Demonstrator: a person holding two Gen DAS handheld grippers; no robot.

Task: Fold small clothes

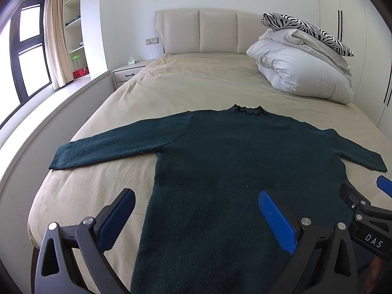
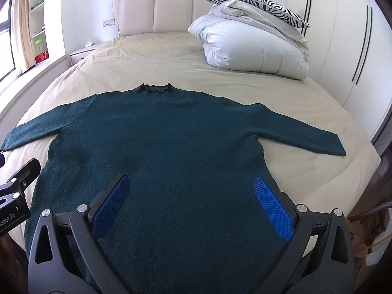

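A dark green sweater (image 1: 220, 161) lies flat and face down on the beige bed sheet (image 1: 186, 85), collar toward the headboard, both sleeves spread out sideways. It also shows in the right wrist view (image 2: 171, 142). My left gripper (image 1: 196, 210) is open and empty, held above the sweater's lower left side near the hem. My right gripper (image 2: 193, 196) is open and empty, above the lower right part of the sweater body. The right gripper's tips show at the right edge of the left wrist view (image 1: 365, 193).
A folded white duvet (image 1: 301, 73) with a zebra-print pillow (image 1: 306, 30) on top sits at the bed's far right. The padded headboard (image 1: 208, 31) is at the back. A nightstand (image 1: 129, 71) and shelves (image 1: 73, 24) stand at the left, wardrobe doors (image 2: 343, 36) at the right.
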